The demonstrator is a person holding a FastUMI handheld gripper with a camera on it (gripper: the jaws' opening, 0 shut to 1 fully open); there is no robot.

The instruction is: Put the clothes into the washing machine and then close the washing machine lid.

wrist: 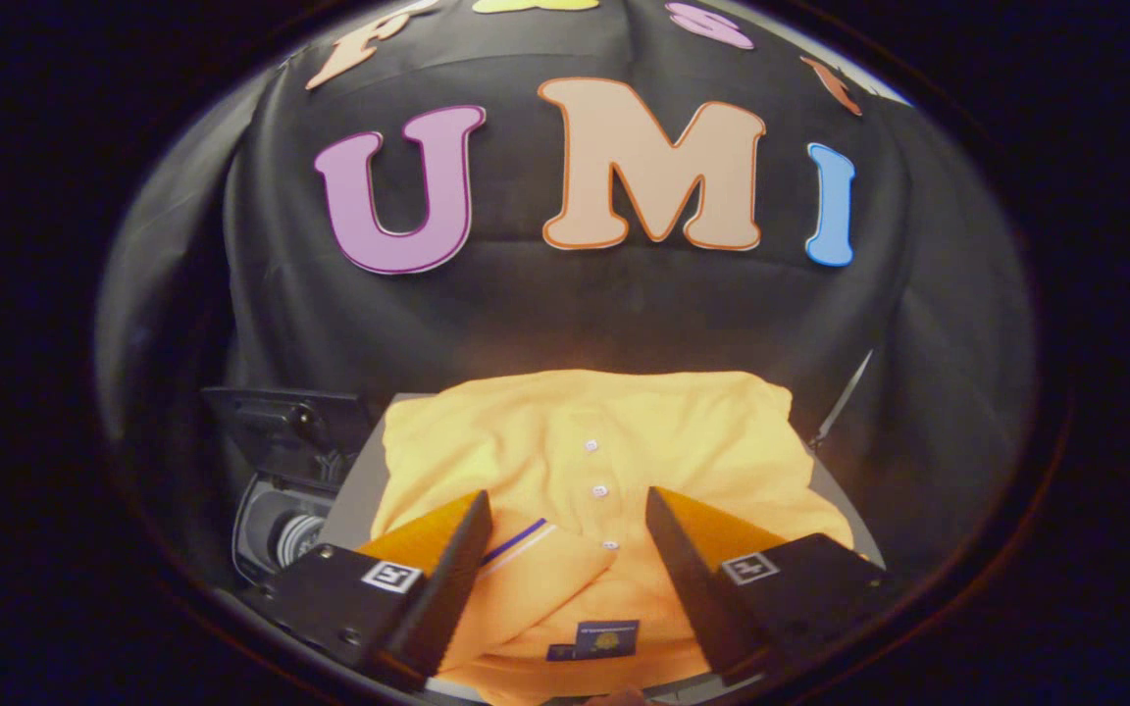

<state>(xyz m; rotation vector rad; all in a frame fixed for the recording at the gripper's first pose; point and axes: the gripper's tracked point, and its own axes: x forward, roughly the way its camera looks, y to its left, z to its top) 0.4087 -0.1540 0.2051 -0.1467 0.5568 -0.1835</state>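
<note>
The gripper point(565, 520) has its two black fingers point(447, 579) wide apart, and they hold nothing. Between them lies the collar of a folded orange shirt point(604, 441). The shirt has small white buttons point(599, 489) in a row down its front and a dark tag point(607, 638) inside the neck, near the fingers. It lies flat on a grey table point(354, 500) and spreads out past the fingertips toward the far side. To the left of the table sits the washing machine point(276, 534). It is dark, with a round part that shows beside the left finger. Its lid point(276, 422) stands up and open behind it.
</note>
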